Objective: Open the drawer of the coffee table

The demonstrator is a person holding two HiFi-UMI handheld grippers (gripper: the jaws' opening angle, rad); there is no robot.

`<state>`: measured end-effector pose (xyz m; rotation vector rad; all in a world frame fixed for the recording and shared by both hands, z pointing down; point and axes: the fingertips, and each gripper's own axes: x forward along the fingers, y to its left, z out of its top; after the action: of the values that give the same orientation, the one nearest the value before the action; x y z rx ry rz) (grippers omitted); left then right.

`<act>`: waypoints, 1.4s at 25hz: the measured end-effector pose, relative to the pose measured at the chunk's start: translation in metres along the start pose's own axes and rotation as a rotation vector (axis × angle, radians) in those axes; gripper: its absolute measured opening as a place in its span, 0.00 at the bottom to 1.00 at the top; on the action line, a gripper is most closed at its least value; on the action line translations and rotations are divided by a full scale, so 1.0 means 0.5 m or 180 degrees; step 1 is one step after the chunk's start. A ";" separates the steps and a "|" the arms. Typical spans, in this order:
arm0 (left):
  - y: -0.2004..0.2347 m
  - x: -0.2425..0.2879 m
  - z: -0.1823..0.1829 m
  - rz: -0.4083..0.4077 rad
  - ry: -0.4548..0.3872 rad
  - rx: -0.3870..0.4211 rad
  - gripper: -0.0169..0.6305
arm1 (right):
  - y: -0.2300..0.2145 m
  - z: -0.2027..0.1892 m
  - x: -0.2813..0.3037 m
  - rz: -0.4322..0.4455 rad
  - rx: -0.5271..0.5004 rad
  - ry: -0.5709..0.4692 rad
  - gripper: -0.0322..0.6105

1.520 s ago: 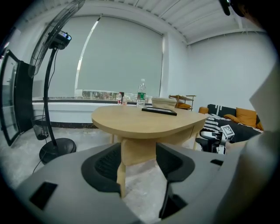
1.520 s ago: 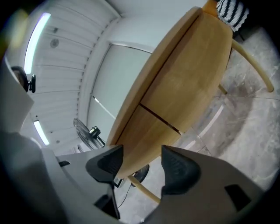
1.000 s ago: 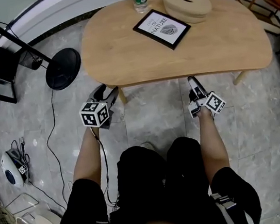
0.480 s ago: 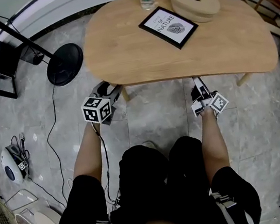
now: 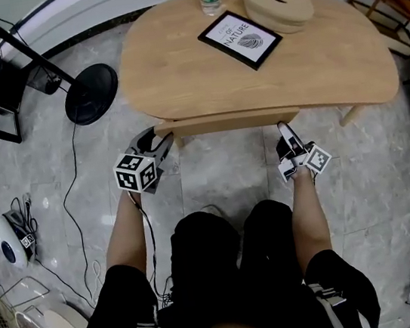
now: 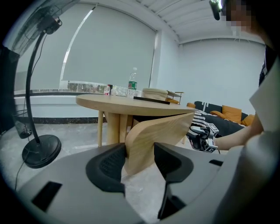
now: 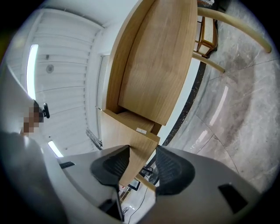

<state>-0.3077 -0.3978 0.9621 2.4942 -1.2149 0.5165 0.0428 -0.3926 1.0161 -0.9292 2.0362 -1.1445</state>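
Drawer (image 5: 229, 122), slightly out beneath the coffee table (image 5: 328, 64), runs left to right before the seated person. Left gripper (image 5: 157, 138) and right gripper (image 5: 283, 129), jaws just closing, pinch its opposite ends, equally near; the pull would likely come toward the person.

Coffee table (image 5: 328, 64): light wood, rounded oblong top, upright. Drawer (image 5: 222, 123): matching light wood, mounted under the top's near edge, partly open. Its front panel shows as a narrow strip just beyond that edge, parallel to it.
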 end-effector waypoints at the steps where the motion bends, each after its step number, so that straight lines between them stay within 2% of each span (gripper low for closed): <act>1: -0.007 -0.007 -0.004 -0.0006 0.0005 -0.0011 0.37 | 0.005 -0.003 -0.008 0.0020 -0.0013 0.0032 0.34; 11: -0.085 -0.094 -0.059 0.0061 0.0053 -0.0011 0.37 | 0.043 -0.058 -0.114 0.0102 0.0138 0.0090 0.32; 20: -0.134 -0.149 -0.091 0.0115 0.0169 0.0035 0.37 | 0.075 -0.092 -0.182 0.0048 0.0132 0.0272 0.32; 25: -0.141 -0.168 -0.108 0.0225 0.0228 0.0006 0.35 | 0.068 -0.110 -0.196 -0.0185 0.0036 0.0372 0.34; 29: -0.142 -0.180 -0.114 0.0278 0.0214 -0.0074 0.32 | 0.042 -0.118 -0.225 -0.0569 -0.0113 0.0487 0.34; 32: -0.137 -0.184 -0.115 0.0321 0.0200 -0.0117 0.32 | 0.058 -0.116 -0.209 -0.0456 -0.0200 0.0506 0.32; 35: -0.132 -0.194 -0.107 0.0365 0.0157 -0.0139 0.32 | 0.052 -0.101 -0.217 -0.0669 -0.0388 0.0506 0.28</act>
<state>-0.3203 -0.2695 0.9574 2.3717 -1.3411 0.5705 0.0572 -0.2720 1.0337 -1.1682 2.1962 -1.2503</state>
